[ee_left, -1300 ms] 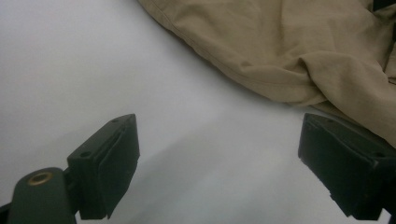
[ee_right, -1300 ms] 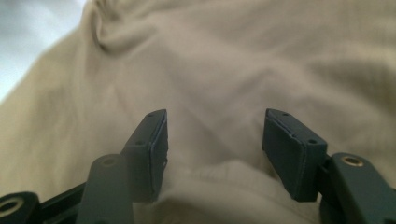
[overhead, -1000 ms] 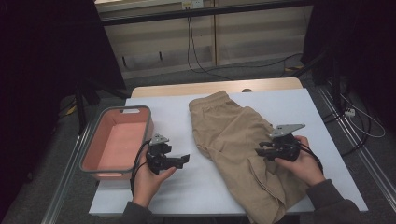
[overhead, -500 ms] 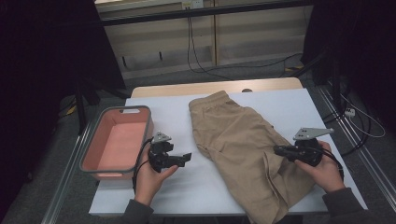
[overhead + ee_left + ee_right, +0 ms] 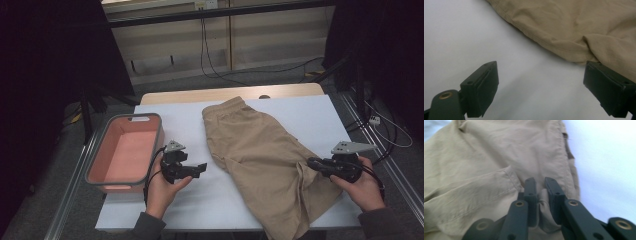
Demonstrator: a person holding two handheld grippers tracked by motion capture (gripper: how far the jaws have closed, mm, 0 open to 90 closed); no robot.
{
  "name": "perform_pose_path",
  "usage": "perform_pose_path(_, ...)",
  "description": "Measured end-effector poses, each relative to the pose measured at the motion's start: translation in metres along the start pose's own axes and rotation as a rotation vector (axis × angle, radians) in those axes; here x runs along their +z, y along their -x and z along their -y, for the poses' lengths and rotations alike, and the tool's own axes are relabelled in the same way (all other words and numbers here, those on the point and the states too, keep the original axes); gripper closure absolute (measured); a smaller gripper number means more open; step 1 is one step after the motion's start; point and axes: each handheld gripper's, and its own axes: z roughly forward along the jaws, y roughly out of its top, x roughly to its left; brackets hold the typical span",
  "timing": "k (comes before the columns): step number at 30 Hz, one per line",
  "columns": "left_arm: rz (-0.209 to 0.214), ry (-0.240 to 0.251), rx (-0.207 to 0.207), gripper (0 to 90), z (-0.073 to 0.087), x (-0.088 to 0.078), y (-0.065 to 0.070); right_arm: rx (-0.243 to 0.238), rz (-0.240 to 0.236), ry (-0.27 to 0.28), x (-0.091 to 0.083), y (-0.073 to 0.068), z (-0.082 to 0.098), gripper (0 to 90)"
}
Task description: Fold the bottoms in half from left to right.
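Observation:
Tan khaki shorts (image 5: 260,150) lie spread on the white table (image 5: 310,115), waistband at the far end. My right gripper (image 5: 311,162) is at their right edge, near the table's right side. In the right gripper view it (image 5: 540,187) pinches a fold of the tan cloth (image 5: 486,157); its jaws have just been opening slightly, with the cloth still between them. My left gripper (image 5: 202,167) is held left of the shorts, pointing toward them. Its wide-apart jaws (image 5: 541,85) hold nothing, and the hem of the shorts (image 5: 574,25) lies just beyond them.
A pink bin with a grey rim (image 5: 155,147) stands at the table's left edge, beside my left hand. Cables run over the floor behind the table. Bare white tabletop lies between the bin and the shorts and along the far right.
My right gripper has moved to the right toward the table's edge, drawing the right side of the shorts with it. The left gripper has stayed where it was.

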Motion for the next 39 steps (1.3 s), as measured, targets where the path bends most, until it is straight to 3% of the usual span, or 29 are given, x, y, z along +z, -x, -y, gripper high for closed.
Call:
perform_pose_path(3, -0.001, -0.001, -0.007, 12.9, 0.0, 0.0, 0.0, 0.021, 0.006, -0.001, -0.001, 0.004, 0.001, 78.2)
perform_pose_path(10, -0.005, 0.015, -0.018, 12.3, -0.001, 0.001, -0.001, 0.014, 0.03, -0.014, -0.003, 0.002, -0.003, 71.5)
perform_pose_path(15, -0.005, 0.017, -0.023, 12.2, -0.002, 0.001, -0.002, 0.018, 0.056, 0.034, -0.009, 0.002, -0.015, 59.6)
perform_pose_path(19, -0.002, 0.011, -0.017, 12.3, -0.002, 0.002, -0.001, 0.014, 0.061, 0.05, -0.004, 0.0, -0.03, 58.9)
perform_pose_path(24, -0.002, 0.008, -0.01, 12.3, -0.002, 0.006, 0.001, 0.014, 0.082, 0.029, 0.013, 0.004, -0.04, 58.1)
perform_pose_path(29, 0.001, 0.001, -0.011, 12.3, -0.002, 0.009, 0.001, 0.033, 0.091, -0.058, 0.039, 0.012, -0.032, 64.8)
perform_pose_path(30, 0.001, 0.001, -0.01, 12.3, -0.002, 0.01, 0.001, 0.039, 0.083, -0.07, 0.041, 0.012, -0.03, 71.2)
perform_pose_path(31, 0.002, -0.003, -0.007, 12.3, -0.002, 0.01, 0.001, 0.037, 0.069, -0.074, 0.041, 0.012, -0.028, 80.1)
perform_pose_path(36, 0.005, 0.003, -0.014, 12.5, -0.003, 0.009, 0.003, 0.056, 0.023, -0.074, 0.036, 0.011, -0.026, 87.6)
perform_pose_path(39, 0.001, 0.006, -0.009, 12.5, -0.003, 0.008, 0.002, 0.048, 0.034, -0.096, 0.029, 0.01, -0.023, 87.7)
